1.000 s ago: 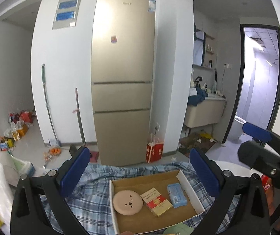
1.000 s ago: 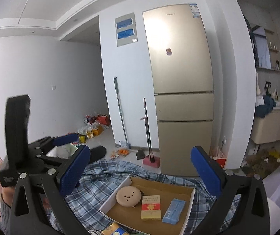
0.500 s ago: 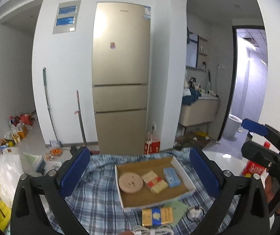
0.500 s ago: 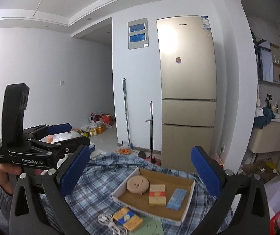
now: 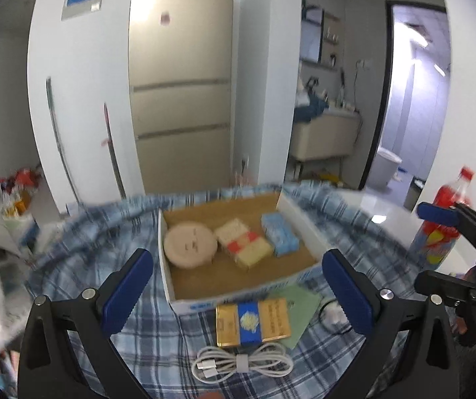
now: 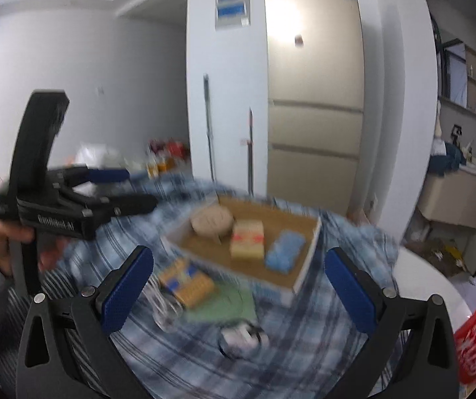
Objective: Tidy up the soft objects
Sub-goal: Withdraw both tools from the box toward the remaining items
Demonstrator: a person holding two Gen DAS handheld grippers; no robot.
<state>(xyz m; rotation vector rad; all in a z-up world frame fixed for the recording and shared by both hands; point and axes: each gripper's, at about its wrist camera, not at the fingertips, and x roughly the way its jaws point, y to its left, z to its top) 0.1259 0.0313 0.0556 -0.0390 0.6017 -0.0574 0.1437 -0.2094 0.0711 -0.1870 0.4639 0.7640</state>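
Observation:
A shallow cardboard box (image 5: 304, 214) (image 6: 307, 249) sits on a blue plaid cloth (image 5: 98, 232) (image 6: 304, 349). Inside lie a round beige pad (image 5: 189, 244) (image 6: 212, 220), a red-and-cream pack (image 5: 242, 244) (image 6: 247, 238) and a blue pack (image 5: 278, 234) (image 6: 284, 251). In front of the box lie a gold-and-blue pack (image 5: 252, 321) (image 6: 186, 281), a green sheet (image 5: 301, 302) (image 6: 228, 304) and a coiled white cable (image 5: 243, 362). My left gripper (image 5: 238, 289) is open and empty above the near edge. My right gripper (image 6: 238, 286) is open and empty, hovering over the cloth.
A red soda bottle (image 5: 444, 222) stands at the right on a white table (image 6: 427, 286). A white earphone-like item (image 6: 243, 334) lies on the cloth. A beige fridge (image 5: 179, 76), a broom and mop stand behind. Bags clutter the floor at left (image 5: 18, 196).
Both grippers have pulled back and tilted down, so the box looks nearer and the gold pack, green sheet and cable came into view. Both stay open.

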